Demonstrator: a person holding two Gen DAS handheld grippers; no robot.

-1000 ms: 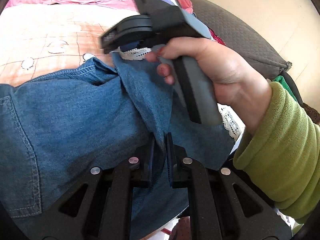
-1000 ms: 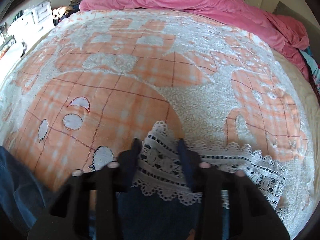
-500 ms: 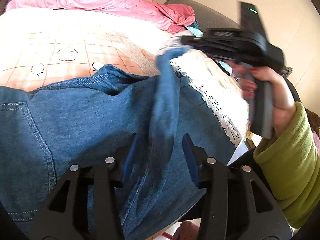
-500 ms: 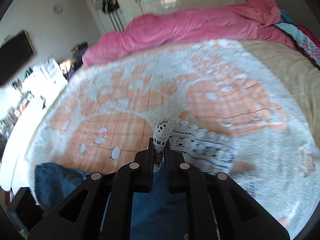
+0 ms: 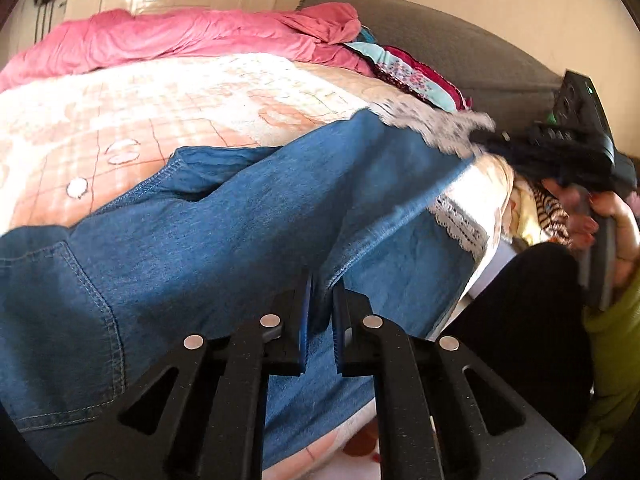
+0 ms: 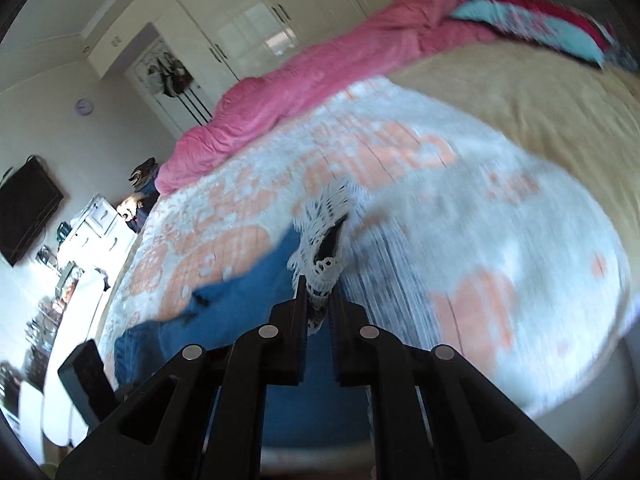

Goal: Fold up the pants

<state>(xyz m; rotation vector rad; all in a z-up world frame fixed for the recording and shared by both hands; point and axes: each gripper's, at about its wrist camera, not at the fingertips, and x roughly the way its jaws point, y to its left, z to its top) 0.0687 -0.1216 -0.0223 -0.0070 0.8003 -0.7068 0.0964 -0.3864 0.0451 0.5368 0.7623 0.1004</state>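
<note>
- Blue denim pants (image 5: 192, 248) with a white lace hem lie spread on a peach-and-white patterned bedspread (image 5: 132, 120), waistband and back pocket to the left of the left wrist view, legs running away to the right.
- The left gripper (image 5: 320, 300) has its jaws closed on a raised fold of denim along the upper leg's edge, about midway down the leg.
- The right gripper (image 6: 319, 300), held in a hand in a green fleece sleeve (image 5: 612, 356), pinches the white lace hem (image 6: 324, 240), lifted clear of the bed.
- The leg stretches taut between the two grips; its long axis runs from the left jaws out to the right ones.
- Judged from this, the hem end, in the right gripper, is the one to carry toward the waistband.
- A pink duvet (image 5: 168, 36) lies bunched along the far side.
</note>
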